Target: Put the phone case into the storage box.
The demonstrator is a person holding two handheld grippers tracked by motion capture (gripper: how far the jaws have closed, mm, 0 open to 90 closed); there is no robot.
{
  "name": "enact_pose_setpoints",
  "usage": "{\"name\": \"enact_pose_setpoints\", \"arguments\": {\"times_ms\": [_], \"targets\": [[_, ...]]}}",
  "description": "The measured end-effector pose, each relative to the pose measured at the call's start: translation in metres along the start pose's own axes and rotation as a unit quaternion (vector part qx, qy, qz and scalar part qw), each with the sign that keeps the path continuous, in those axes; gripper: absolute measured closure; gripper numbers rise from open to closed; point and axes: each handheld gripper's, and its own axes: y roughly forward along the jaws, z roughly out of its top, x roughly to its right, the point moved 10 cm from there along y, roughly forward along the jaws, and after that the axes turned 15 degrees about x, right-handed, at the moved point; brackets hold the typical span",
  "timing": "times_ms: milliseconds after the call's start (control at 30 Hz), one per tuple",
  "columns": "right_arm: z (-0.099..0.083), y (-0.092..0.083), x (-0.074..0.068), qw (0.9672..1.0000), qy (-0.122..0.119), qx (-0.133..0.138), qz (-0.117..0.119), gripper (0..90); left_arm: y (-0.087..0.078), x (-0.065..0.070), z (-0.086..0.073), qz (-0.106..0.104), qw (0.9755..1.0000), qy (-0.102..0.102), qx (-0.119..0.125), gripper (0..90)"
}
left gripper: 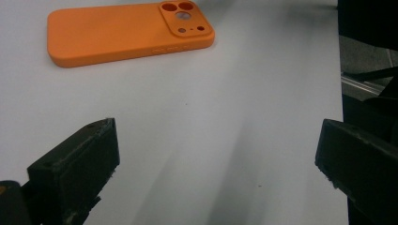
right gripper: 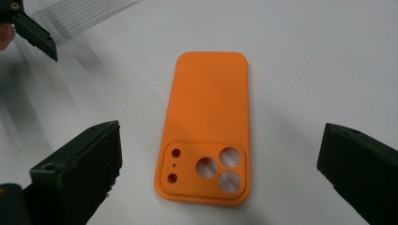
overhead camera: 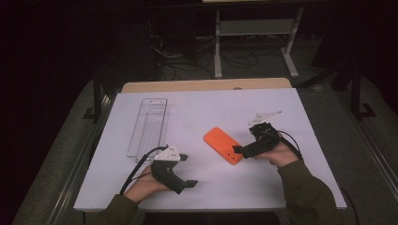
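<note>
Left to right: clear plastic tray (overhead camera: 149, 125) lies at 10 o'clock on the white table (overhead camera: 281, 187), long axis running 12 to 6, nothing in it as far as I can see. Left gripper (overhead camera: 185, 169) sits at 7 o'clock, jaws spread wide, holding nothing; in the left gripper view only bare tabletop lies between them, with the orange phone case (left gripper: 126, 32) ahead at its 11 o'clock. The case lies flat near table centre, back side up, camera-cutout end toward the person, apart from the tray. Right gripper (overhead camera: 239, 150) is at 4 o'clock, tips just at the cutout end of the case; the right gripper view shows its jaws spread, the case (right gripper: 206, 126) lined up between them, no contact that I can tell. My read: this is the approach-to-grasp step on the case, right side leading, left idle. Next move calls for lowering until the jaws straddle the case's long edges, then closing; it's thin and lies flush, so a jaw may need to get under an edge. Tray looks like the likely drop target, that's a guess. No brand, label or text readable on case, tray or grippers.
</note>
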Motion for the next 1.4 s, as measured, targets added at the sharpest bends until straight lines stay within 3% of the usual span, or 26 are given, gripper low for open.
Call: {"name": "enact_pose_setpoints", "arguments": {"times_ms": [733,867,1133,1400], "targets": [[0.021,0.029,0.0,0.9999,0.007,0.013,0.006,0.0,0.0,0.001,-0.001,-0.007,0.9999,-0.007,-0.002,0.0],[0.021,0.034,0.0,0.9999,0.008,0.011,0.004,0.0,0.0,0.002,-0.001,-0.007,0.9999,-0.012,-0.004,0.0],[0.024,0.042,-0.002,0.9997,0.019,0.018,-0.001,0.0,-0.002,0.0,-0.001,-0.008,0.9999,-0.002,-0.007,0.0],[0.019,0.046,-0.002,0.9998,0.013,0.003,-0.012,0.0,-0.002,0.001,0.0,-0.007,0.9999,-0.009,0.0,0.0]]}}
